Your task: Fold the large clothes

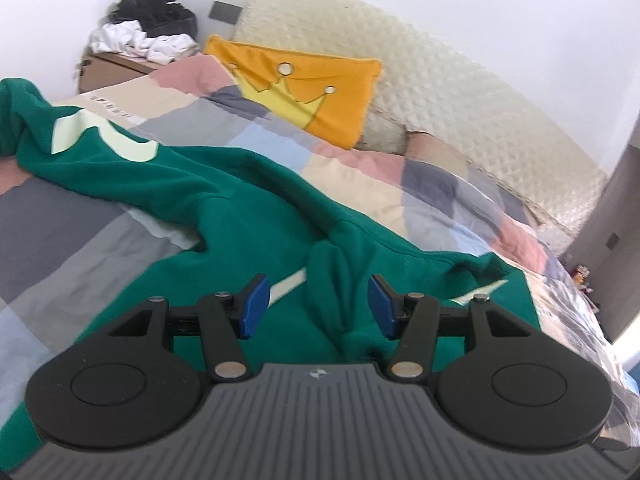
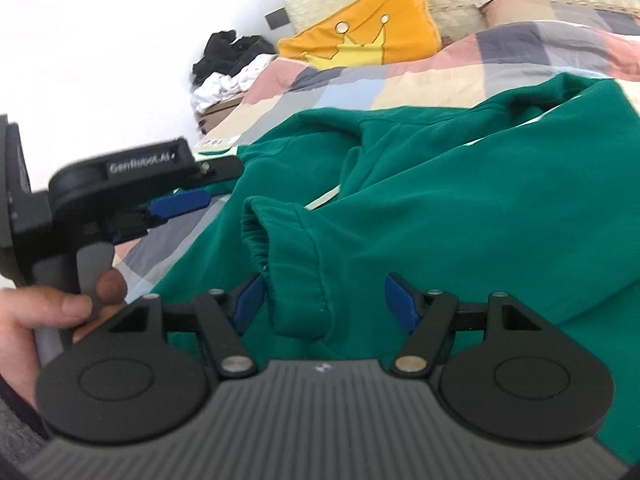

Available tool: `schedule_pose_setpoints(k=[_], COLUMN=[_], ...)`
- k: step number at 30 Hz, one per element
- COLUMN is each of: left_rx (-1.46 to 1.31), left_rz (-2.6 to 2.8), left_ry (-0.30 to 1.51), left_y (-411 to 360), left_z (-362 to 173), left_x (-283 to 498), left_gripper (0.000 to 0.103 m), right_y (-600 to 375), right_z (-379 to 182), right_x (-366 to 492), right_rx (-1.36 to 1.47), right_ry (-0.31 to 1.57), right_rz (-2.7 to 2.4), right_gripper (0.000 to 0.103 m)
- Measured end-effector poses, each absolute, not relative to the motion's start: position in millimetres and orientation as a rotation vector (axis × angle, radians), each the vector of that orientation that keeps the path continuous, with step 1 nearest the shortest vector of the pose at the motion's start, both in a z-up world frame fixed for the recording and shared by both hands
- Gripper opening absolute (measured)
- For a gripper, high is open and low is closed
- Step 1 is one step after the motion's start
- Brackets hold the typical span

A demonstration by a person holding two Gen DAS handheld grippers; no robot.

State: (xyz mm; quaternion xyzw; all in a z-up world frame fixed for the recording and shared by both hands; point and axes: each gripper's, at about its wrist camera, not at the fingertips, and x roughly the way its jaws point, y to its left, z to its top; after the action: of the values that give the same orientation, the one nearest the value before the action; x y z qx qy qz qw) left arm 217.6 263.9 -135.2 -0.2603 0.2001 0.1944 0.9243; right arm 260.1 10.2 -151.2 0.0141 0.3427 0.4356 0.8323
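Hoodie (image 1: pixel 248 196), green, spread across frame centre on quilt (image 1: pixel 72 216). Left gripper (image 1: pixel 318 306): wide open, empty. Right gripper (image 2: pixel 324 302): wide open, cuff (image 2: pixel 280 248) between pads, ungripped.

Matt green fleece sweatshirt (image 2: pixel 460 216); quilted cream headboard (image 1: pixel 460 92).

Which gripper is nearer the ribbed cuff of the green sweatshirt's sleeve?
Right. The right gripper has the ribbed cuff just beyond its open fingers. The left gripper hangs open farther left, over the checked bedspread at the green sweatshirt edge.
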Motion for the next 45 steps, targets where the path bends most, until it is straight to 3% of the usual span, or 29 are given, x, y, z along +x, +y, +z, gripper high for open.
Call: schedule_pose_setpoints(k=[12,17,24,30,37,45], left_rx=[-0.491,-0.441,-0.369,-0.378,-0.476,-0.572], left_rz=[0.298,0.285,0.341,0.367,0.374,0.530], left_ry=[0.492,0.611,0.738,0.773,0.687,0.607], left_y=[234.9,221.5,217.0,219.5,227.8,287.9], left_z=[-145.1,-164.9,-187.6,-197.2,-181.9,-145.9], left_x=[224.4,239.6,255.1,261.6,242.2,221.2], left_gripper=[0.058,0.039,0.030,0.030,0.031,0.057], right_y=[-23.8,-26.4,-18.4,-15.5,-16.4,-18.5], right_z=[-161.8,-179.4,-209.6,-228.0,-225.8,-222.1], right_x=[286.3,311.0,328.5,332.0,328.2,330.9], right_rx=[0.099,0.121,0.104,0.100,0.107,0.101], right_ry=[0.678,0.680,0.722,0.715,0.707,0.715], right_rz=[0.749,0.645,0.608,0.616,0.595,0.613], right_gripper=[0.069,0.067,0.059,0.059,0.058,0.058])
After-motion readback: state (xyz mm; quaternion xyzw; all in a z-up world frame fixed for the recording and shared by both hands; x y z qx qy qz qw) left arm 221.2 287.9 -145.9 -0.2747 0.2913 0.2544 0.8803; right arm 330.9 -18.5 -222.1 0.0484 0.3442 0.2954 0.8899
